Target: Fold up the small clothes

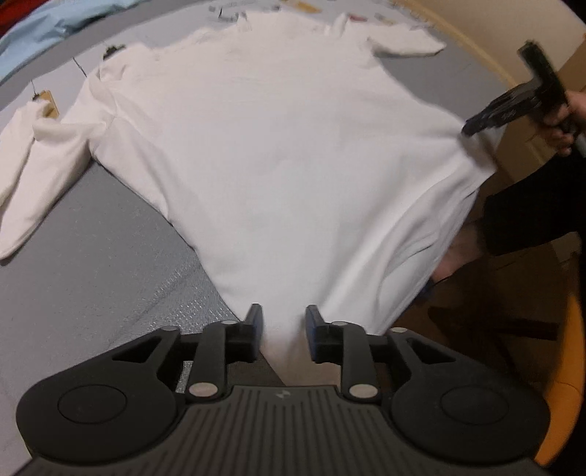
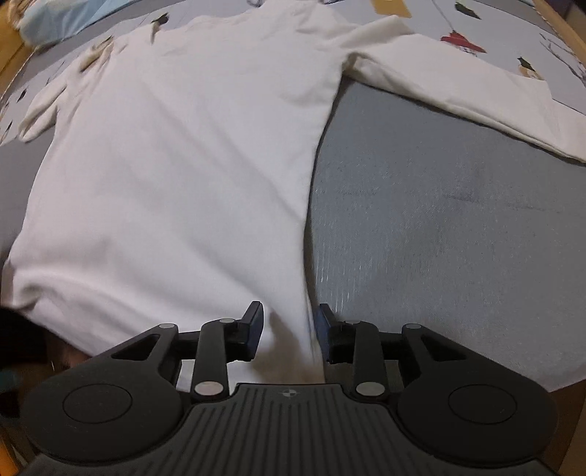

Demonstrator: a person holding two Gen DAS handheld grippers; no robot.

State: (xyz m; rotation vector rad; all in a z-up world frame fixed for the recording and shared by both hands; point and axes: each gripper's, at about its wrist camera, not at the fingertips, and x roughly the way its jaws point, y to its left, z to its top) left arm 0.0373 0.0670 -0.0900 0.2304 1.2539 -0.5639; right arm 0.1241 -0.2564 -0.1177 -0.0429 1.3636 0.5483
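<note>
Both tools tilted down – jaws parted – over shirt (image 1: 278,164) hem

place: home, likely a bedroom | evidence: bird-print bedsheet (image 2: 476,40), wooden bed edge (image 1: 472,44), heaped clothes (image 1: 55,22)

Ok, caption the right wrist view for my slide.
Right gripper open astride the hem corner of a white shirt spread flat on a grey table.

Shirt (image 1: 278,157) flat on table (image 1: 110,263), hem over near edge, sleeves to both sides
</note>
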